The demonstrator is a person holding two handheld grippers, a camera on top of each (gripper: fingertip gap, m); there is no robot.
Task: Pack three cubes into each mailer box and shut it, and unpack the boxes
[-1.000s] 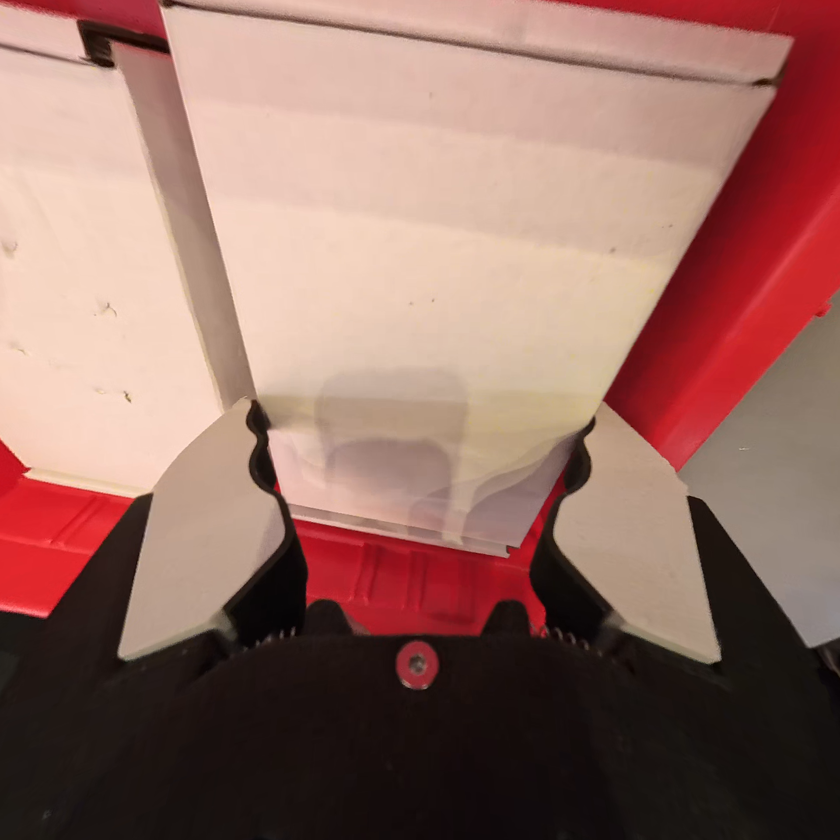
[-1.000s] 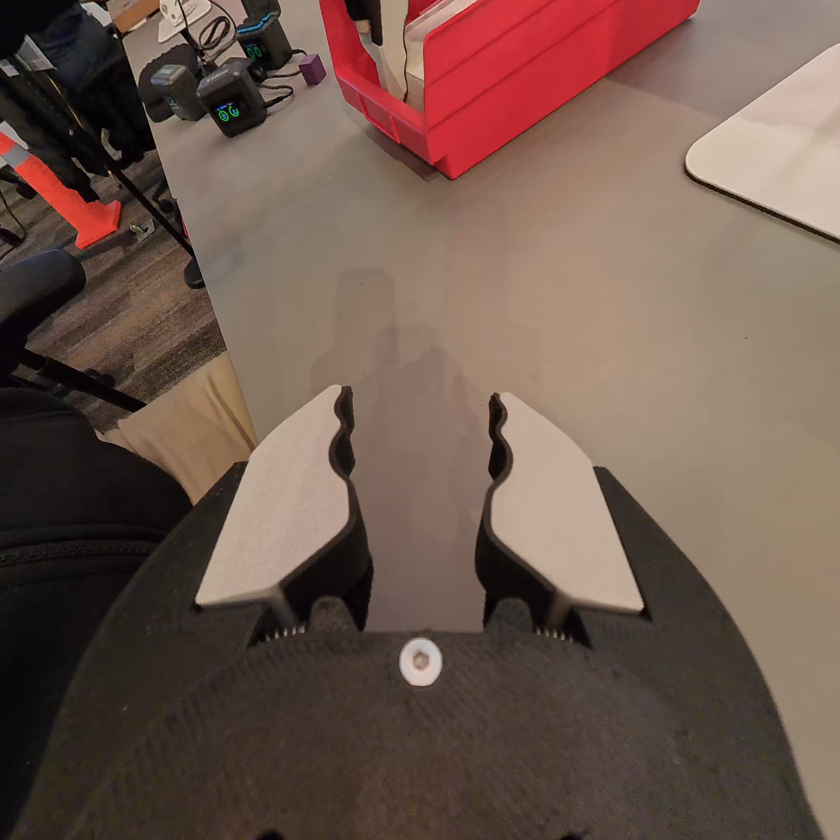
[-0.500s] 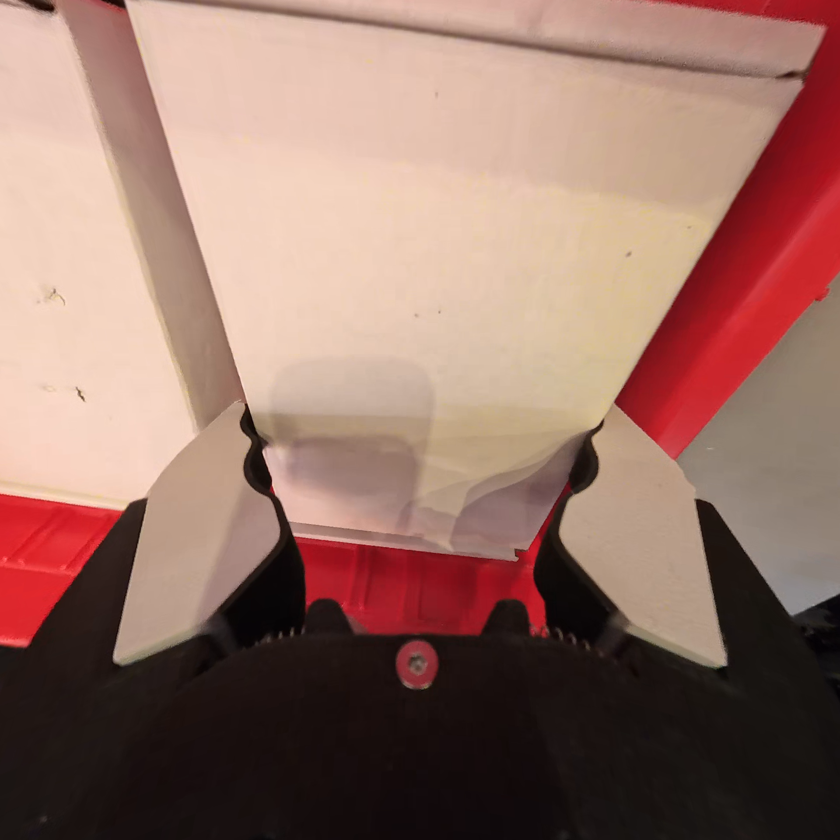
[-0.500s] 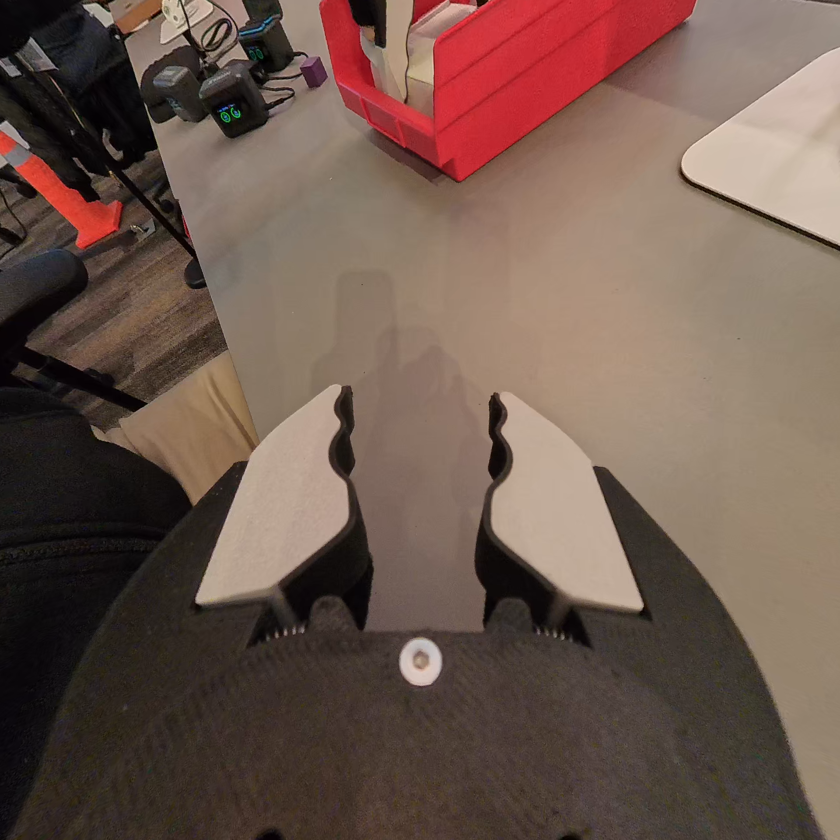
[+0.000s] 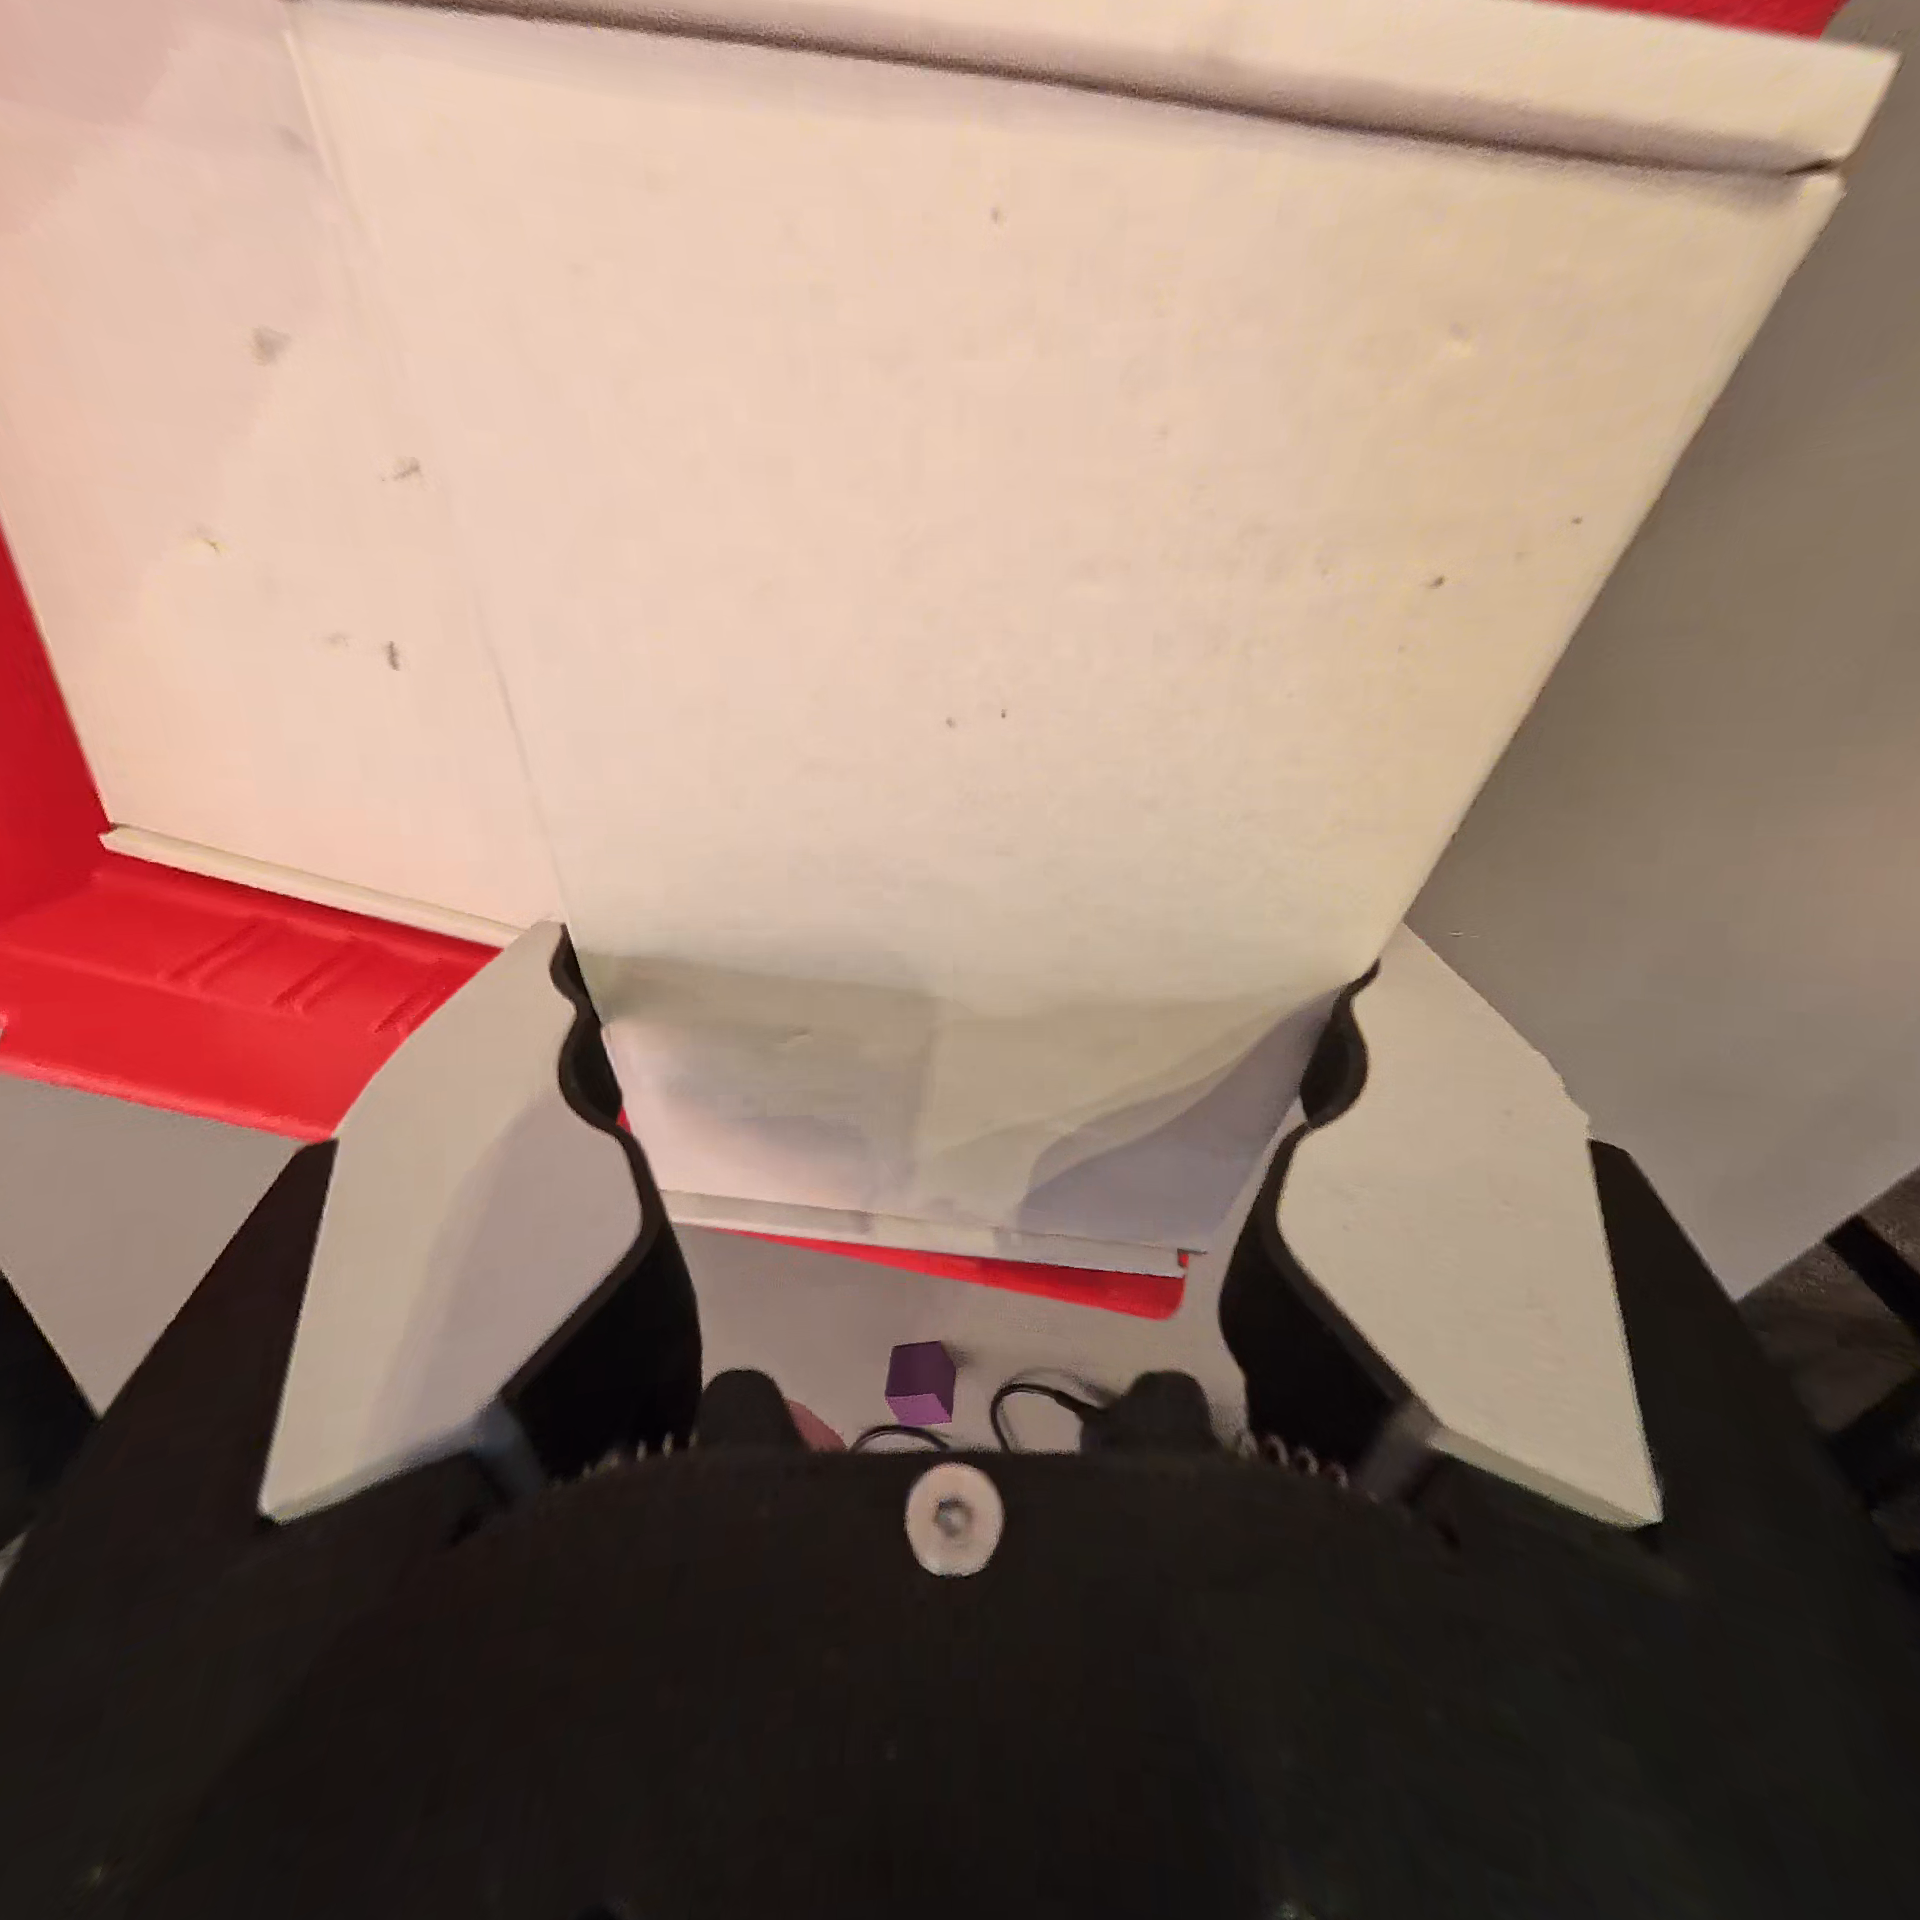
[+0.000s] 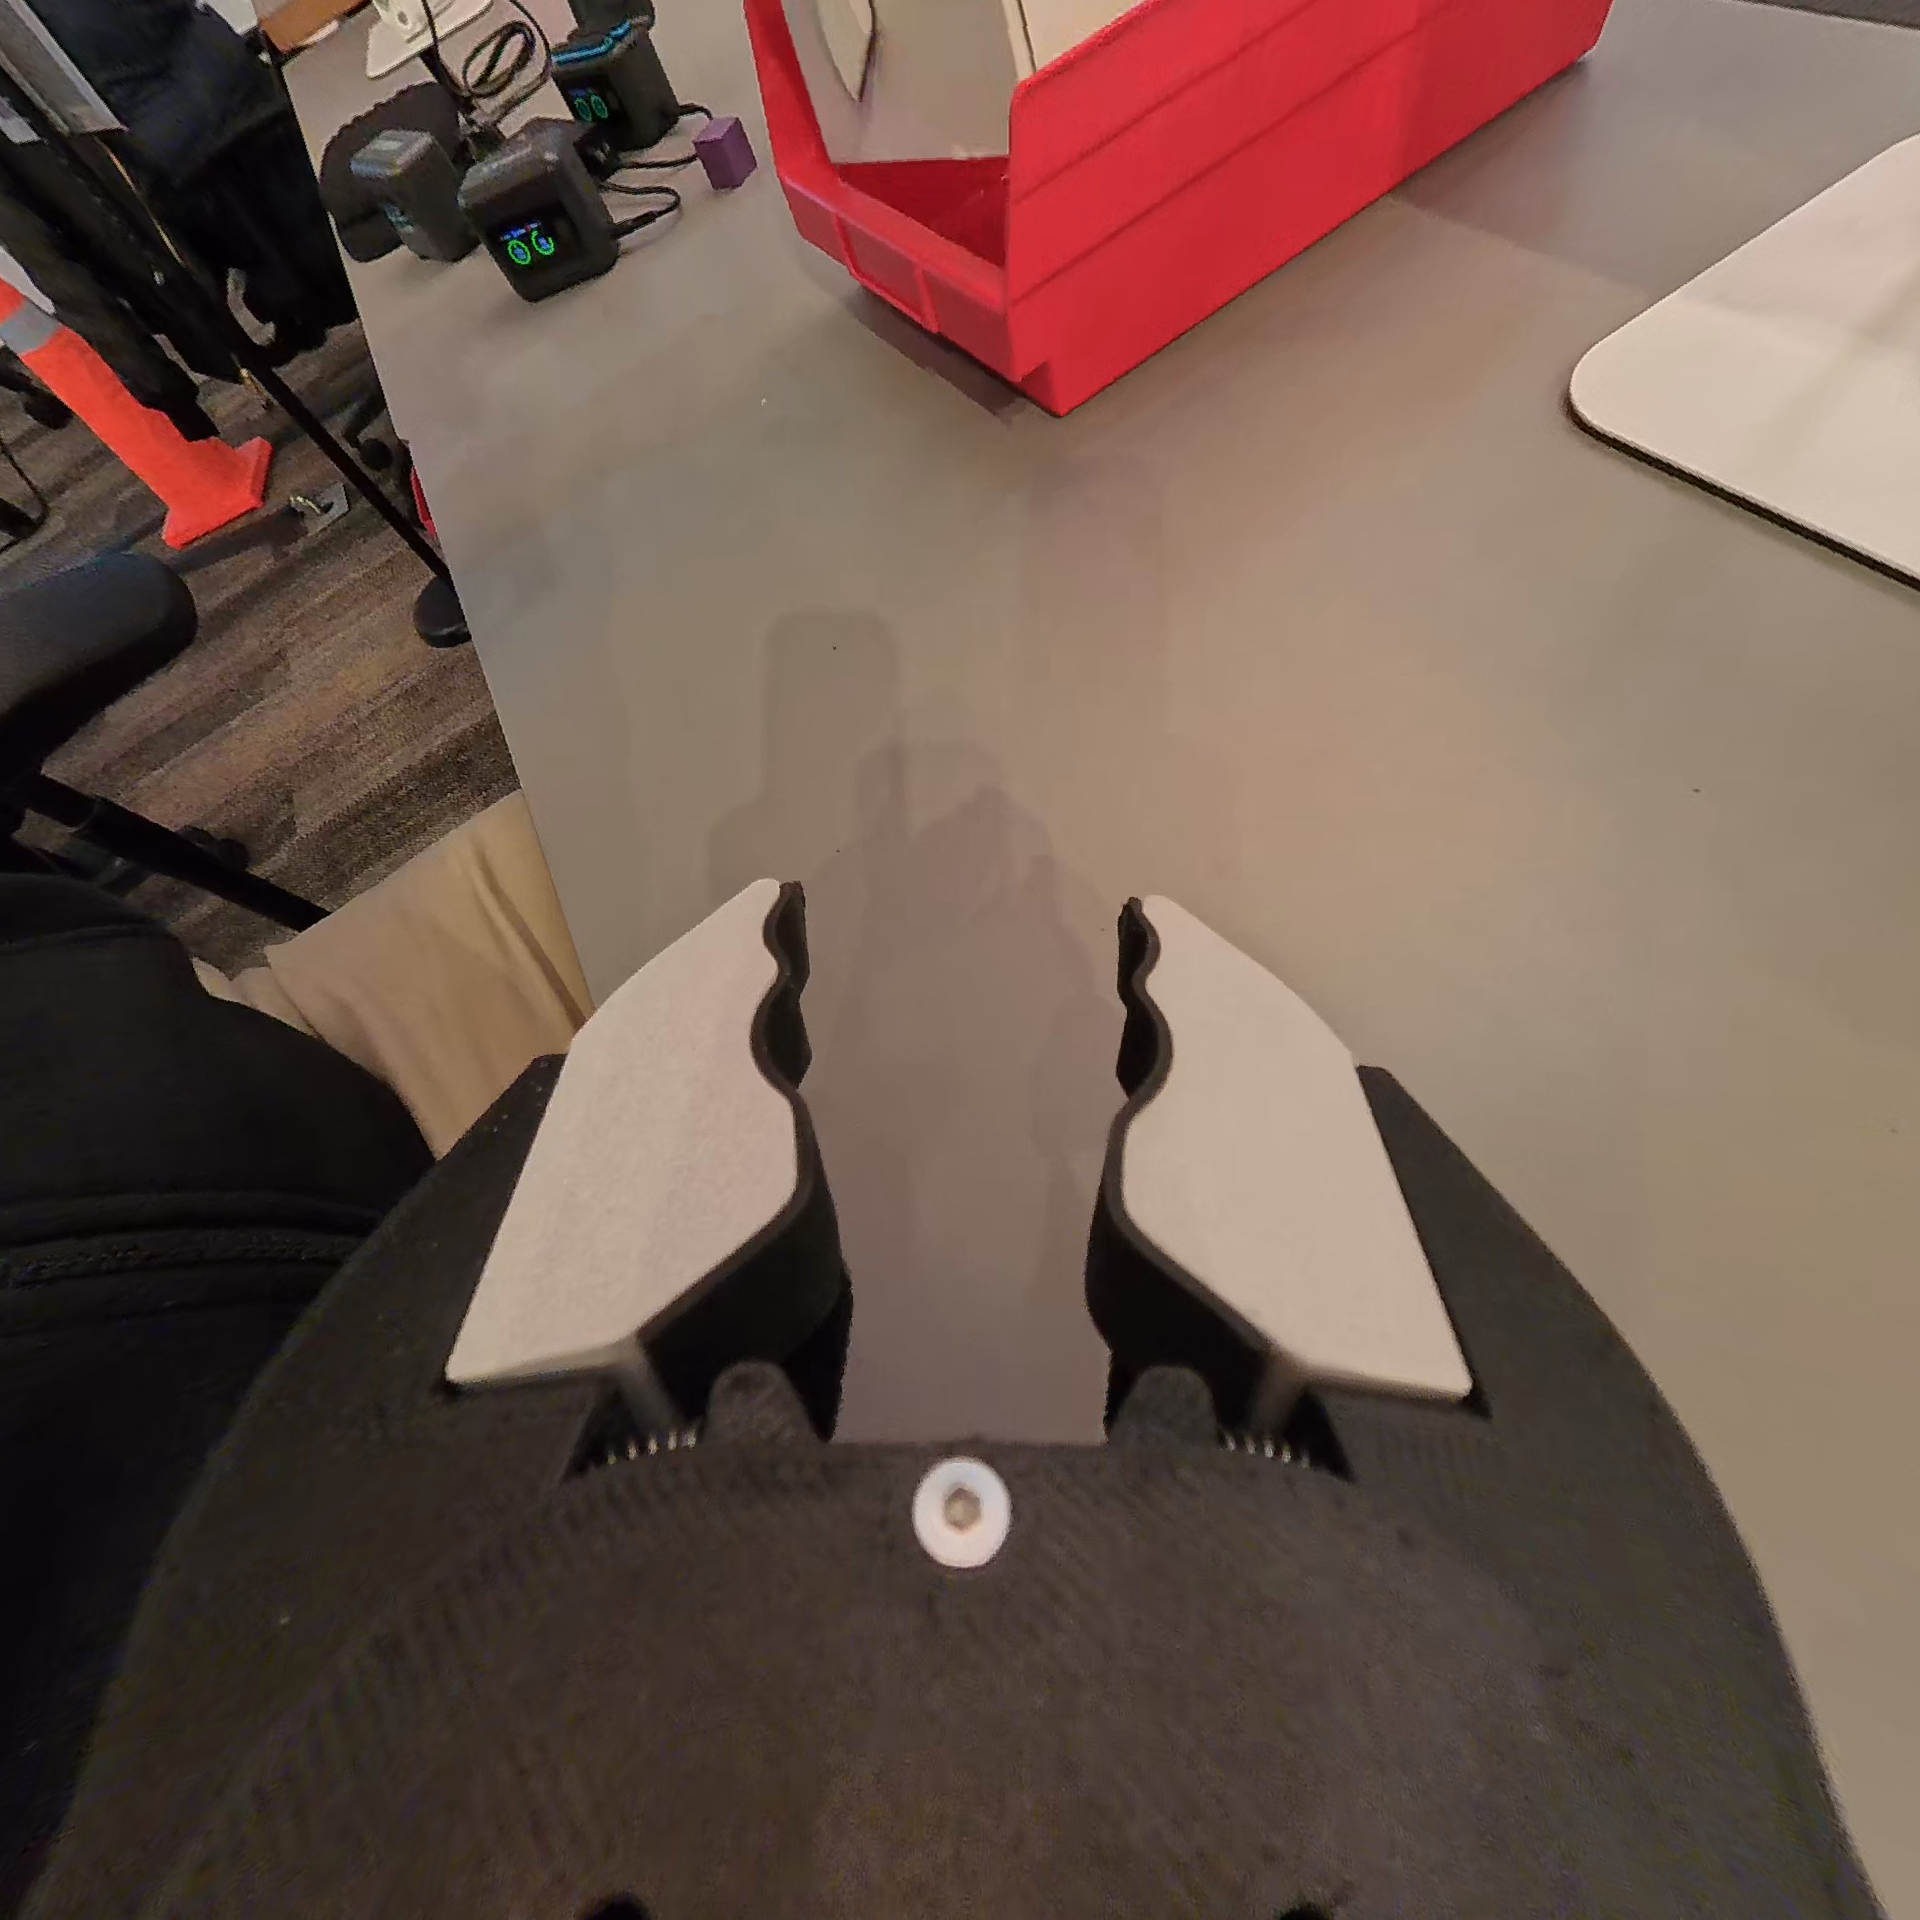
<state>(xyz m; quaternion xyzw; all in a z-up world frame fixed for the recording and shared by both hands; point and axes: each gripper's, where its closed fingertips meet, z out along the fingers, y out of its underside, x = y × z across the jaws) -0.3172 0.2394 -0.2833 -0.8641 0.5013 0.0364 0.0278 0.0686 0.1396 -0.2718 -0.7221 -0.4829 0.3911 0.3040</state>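
My left gripper (image 5: 966, 945) is shut on the near end of a closed white mailer box (image 5: 935, 520), one finger on each side, and holds it raised above the red bin (image 5: 208, 997). A second white mailer box (image 5: 260, 520) stands in the bin to the left. A purple cube (image 5: 920, 1382) lies on the table under the held box. My right gripper (image 6: 961, 909) is open and empty, low over the grey table. In the right wrist view the red bin (image 6: 1195, 229) stands far ahead and the purple cube (image 6: 725, 151) lies to its left.
A white mat (image 6: 1787, 353) lies on the table at the right. Black devices with lit screens (image 6: 535, 223) and cables sit at the table's far left corner. The table edge runs down the left, with an orange cone (image 6: 135, 436) and a chair on the floor beyond. The grippers' ends are close to 40 centimetres from one another.
My left gripper has lifted the mailer box up and out of the red bin, so the table and purple cube now show beneath it. The right gripper has hardly moved.
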